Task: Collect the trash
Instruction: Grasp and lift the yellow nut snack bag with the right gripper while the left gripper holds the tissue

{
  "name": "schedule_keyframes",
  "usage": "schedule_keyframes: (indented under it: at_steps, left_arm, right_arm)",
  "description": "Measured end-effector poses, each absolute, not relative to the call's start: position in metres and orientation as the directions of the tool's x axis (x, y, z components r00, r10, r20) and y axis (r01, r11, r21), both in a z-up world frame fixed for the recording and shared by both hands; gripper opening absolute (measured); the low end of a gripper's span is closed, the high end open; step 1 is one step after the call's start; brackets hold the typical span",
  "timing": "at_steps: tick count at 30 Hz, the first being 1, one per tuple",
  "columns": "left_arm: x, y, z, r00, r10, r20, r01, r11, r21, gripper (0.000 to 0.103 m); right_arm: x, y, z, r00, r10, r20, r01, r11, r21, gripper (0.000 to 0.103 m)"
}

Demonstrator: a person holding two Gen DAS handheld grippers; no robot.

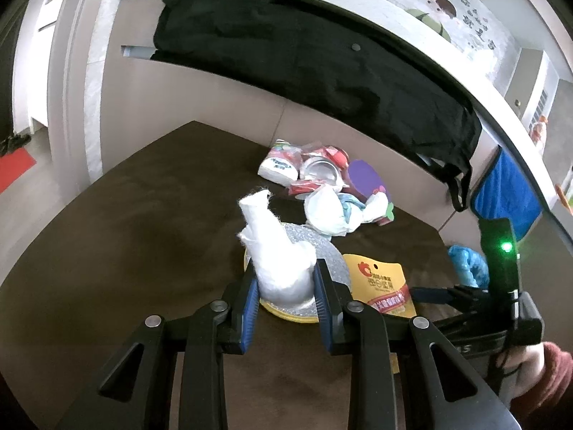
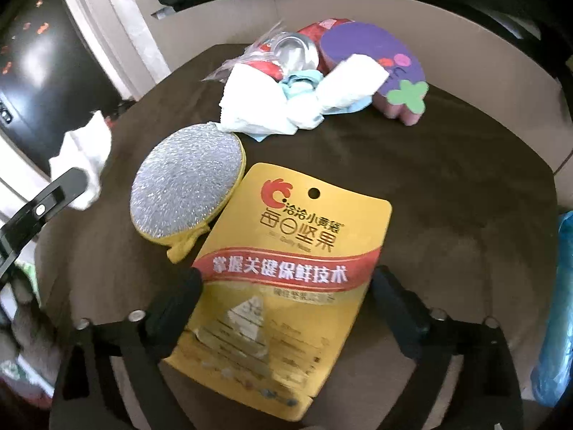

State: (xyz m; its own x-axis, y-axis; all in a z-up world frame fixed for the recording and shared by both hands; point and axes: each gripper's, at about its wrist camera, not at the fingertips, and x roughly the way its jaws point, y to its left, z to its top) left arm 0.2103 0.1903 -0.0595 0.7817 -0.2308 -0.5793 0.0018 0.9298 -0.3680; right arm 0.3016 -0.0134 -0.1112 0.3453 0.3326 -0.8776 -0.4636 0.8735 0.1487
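My left gripper (image 1: pixel 285 276) is shut on a crumpled white tissue wad (image 1: pixel 279 261), held just above a round silver scouring pad with a yellow rim (image 1: pixel 331 258). My right gripper (image 2: pixel 286 276) stands open wide, its fingers on either side of a flat yellow snack packet (image 2: pixel 286 251) lying on the dark brown table (image 2: pixel 447 186). The left finger touches the packet's edge; the right one stands just off it. Further back lie crumpled white tissues (image 2: pixel 286 107), a silver can (image 2: pixel 293 50) and red wrappers (image 1: pixel 308 188).
A purple foam eggplant shape (image 2: pixel 372 53) lies behind the tissues. A blue plastic bag (image 2: pixel 558 304) hangs off the table's right edge. A black garment (image 1: pixel 304 57) and a blue cloth (image 1: pixel 508 193) hang behind the table. A hand in a dark red sleeve (image 1: pixel 551 365) holds the right gripper.
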Motion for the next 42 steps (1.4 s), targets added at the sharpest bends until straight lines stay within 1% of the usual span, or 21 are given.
schedule_keyframes:
  at_steps: [6,11,14,16,17,19,20,21,22,24,26,28,29,30,32,33,34,39,42]
  left_arm:
    - [0.203,0.205,-0.063,0.79,-0.219,-0.573,-0.02,0.924,-0.382,0.028]
    - [0.197,0.21,-0.064,0.795,-0.217,-0.567,-0.023,0.922,-0.386,0.028]
    - [0.198,0.21,-0.066,0.794,-0.22,-0.567,-0.025,0.919,-0.393,0.028]
    - [0.197,0.21,-0.066,0.793,-0.221,-0.567,-0.027,0.918,-0.395,0.028]
    - [0.197,0.209,-0.066,0.793,-0.223,-0.567,-0.026,0.917,-0.398,0.028]
    - [0.197,0.208,-0.066,0.793,-0.23,-0.564,-0.02,0.916,-0.401,0.028]
    - [0.196,0.207,-0.066,0.792,-0.233,-0.564,-0.016,0.916,-0.402,0.028]
    - [0.197,0.206,-0.066,0.791,-0.235,-0.565,-0.015,0.915,-0.403,0.028]
    - [0.197,0.205,-0.066,0.789,-0.239,-0.566,-0.013,0.915,-0.404,0.028]
    - [0.196,0.204,-0.065,0.789,-0.239,-0.566,-0.011,0.915,-0.402,0.028]
    - [0.196,0.204,-0.064,0.791,-0.238,-0.564,-0.012,0.915,-0.403,0.028]
    - [0.196,0.206,-0.065,0.791,-0.24,-0.563,-0.014,0.913,-0.407,0.028]
    - [0.197,0.207,-0.065,0.79,-0.24,-0.564,-0.015,0.912,-0.409,0.028]
    - [0.197,0.208,-0.065,0.789,-0.24,-0.566,-0.017,0.911,-0.411,0.028]
    - [0.196,0.211,-0.066,0.789,-0.238,-0.566,-0.021,0.911,-0.412,0.028]
    - [0.194,0.213,-0.066,0.79,-0.235,-0.566,-0.025,0.91,-0.413,0.028]
    - [0.194,0.215,-0.067,0.791,-0.234,-0.566,-0.027,0.91,-0.415,0.028]
    - [0.193,0.22,-0.071,0.79,-0.227,-0.57,-0.048,0.904,-0.426,0.028]
    - [0.193,0.221,-0.072,0.788,-0.232,-0.57,-0.049,0.899,-0.434,0.028]
  right_arm:
    - [0.302,0.013,-0.117,0.443,0.212,-0.871,-0.399,0.917,0.02,0.102]
    - [0.305,0.017,-0.118,0.472,0.22,-0.854,-0.397,0.918,0.016,0.102]
    - [0.299,0.014,-0.117,0.483,0.238,-0.843,-0.427,0.904,0.011,0.094]
    - [0.297,0.013,-0.115,0.485,0.243,-0.84,-0.437,0.899,0.008,0.086]
    - [0.296,0.01,-0.114,0.485,0.248,-0.839,-0.442,0.897,0.009,0.084]
    - [0.294,0.003,-0.111,0.491,0.252,-0.834,-0.446,0.895,0.008,0.069]
    - [0.293,-0.001,-0.109,0.494,0.253,-0.832,-0.445,0.896,0.009,0.066]
    - [0.294,-0.004,-0.109,0.494,0.254,-0.831,-0.446,0.895,0.008,0.06]
    - [0.293,-0.008,-0.108,0.497,0.254,-0.83,-0.445,0.896,0.008,0.056]
    - [0.292,-0.015,-0.107,0.482,0.276,-0.831,-0.447,0.894,0.038,0.057]
    - [0.294,-0.015,-0.108,0.466,0.309,-0.829,-0.448,0.891,0.081,0.063]
    - [0.292,-0.014,-0.109,0.434,0.348,-0.831,-0.448,0.884,0.136,0.086]
    - [0.292,-0.009,-0.11,0.424,0.348,-0.836,-0.45,0.882,0.139,0.09]
    - [0.291,-0.002,-0.111,0.418,0.323,-0.849,-0.454,0.884,0.112,0.093]
    - [0.287,0.017,-0.116,0.427,0.241,-0.871,-0.474,0.88,0.012,0.098]
    - [0.286,0.02,-0.116,0.428,0.252,-0.868,-0.485,0.874,0.015,0.101]
    - [0.286,0.022,-0.117,0.428,0.252,-0.868,-0.478,0.878,0.019,0.102]
    - [0.292,0.029,-0.118,0.465,0.233,-0.854,-0.431,0.902,0.012,0.102]
    - [0.292,0.031,-0.118,0.472,0.246,-0.846,-0.452,0.892,0.008,0.102]
